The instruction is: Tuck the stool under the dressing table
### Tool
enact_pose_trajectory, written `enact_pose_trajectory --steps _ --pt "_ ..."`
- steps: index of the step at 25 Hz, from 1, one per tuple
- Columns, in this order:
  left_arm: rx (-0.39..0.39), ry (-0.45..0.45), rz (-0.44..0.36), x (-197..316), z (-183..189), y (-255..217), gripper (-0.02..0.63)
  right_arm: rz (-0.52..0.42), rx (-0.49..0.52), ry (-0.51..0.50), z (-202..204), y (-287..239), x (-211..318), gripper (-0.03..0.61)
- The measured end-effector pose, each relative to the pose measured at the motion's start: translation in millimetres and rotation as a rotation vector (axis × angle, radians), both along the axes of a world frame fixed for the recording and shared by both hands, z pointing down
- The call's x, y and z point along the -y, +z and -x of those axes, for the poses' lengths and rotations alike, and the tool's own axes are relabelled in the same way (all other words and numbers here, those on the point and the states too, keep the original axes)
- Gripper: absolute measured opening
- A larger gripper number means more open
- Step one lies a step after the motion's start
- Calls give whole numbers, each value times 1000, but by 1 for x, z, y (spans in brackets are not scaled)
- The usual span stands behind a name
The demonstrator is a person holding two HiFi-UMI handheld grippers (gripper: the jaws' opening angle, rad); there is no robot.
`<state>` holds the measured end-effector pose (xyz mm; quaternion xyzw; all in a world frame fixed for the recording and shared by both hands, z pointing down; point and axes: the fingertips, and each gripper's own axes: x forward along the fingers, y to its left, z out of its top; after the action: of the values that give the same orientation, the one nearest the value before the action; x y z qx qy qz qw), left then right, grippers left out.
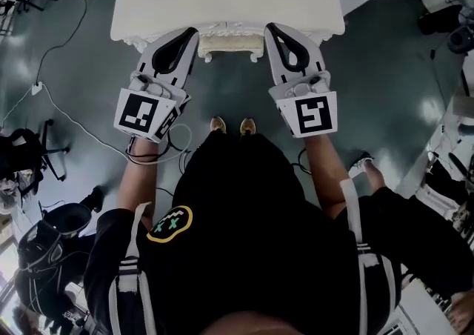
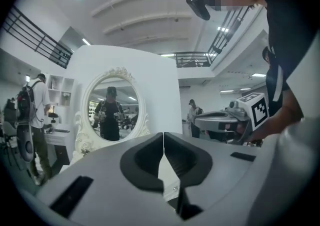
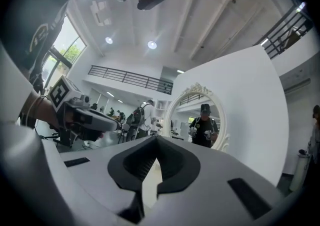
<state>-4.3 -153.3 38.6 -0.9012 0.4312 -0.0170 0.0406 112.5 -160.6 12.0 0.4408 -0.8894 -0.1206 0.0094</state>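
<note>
Stool (image 1: pixel 231 47): one, under one dressing table (image 1: pixel 148 0); left gripper (image 1: pixel 194 32), right gripper (image 1: pixel 270 28): fingers (image 2: pixel 145 159) closed, empty.

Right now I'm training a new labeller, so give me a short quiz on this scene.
1. True or false: the left gripper and the right gripper both have their jaws closed with nothing between them.
2. What shows in the oval mirror? A) a person in black holding grippers B) a cat C) a red curtain
3. In the head view, what cream piece pokes out at the front edge of the dressing table, between the gripper tips?
Key: 1 true; 2 A; 3 the stool.
</note>
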Motion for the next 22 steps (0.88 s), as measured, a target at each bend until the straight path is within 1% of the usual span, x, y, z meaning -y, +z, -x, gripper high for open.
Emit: enact_pose_trajectory --steps 2,5,10,13,18,22 --pt "-7 54 22 -2 -4 2 20 3 -8 -27 7 -1 -3 21" --pt "-9 83 27 -3 -8 1 20 12 -11 -46 12 -3 -7 21" --pt "-4 76 9 -1 -8 -5 20 39 -13 -78 16 0 -5 21" --pt "-1 73 3 -1 -5 -9 20 67 6 -107 20 1 -5 20" --pt "-3 65 7 -2 -2 -9 20 78 -2 -141 27 3 -6 20" --pt "-7 60 16 -4 0 -2 20 82 7 -151 30 5 -8 20"
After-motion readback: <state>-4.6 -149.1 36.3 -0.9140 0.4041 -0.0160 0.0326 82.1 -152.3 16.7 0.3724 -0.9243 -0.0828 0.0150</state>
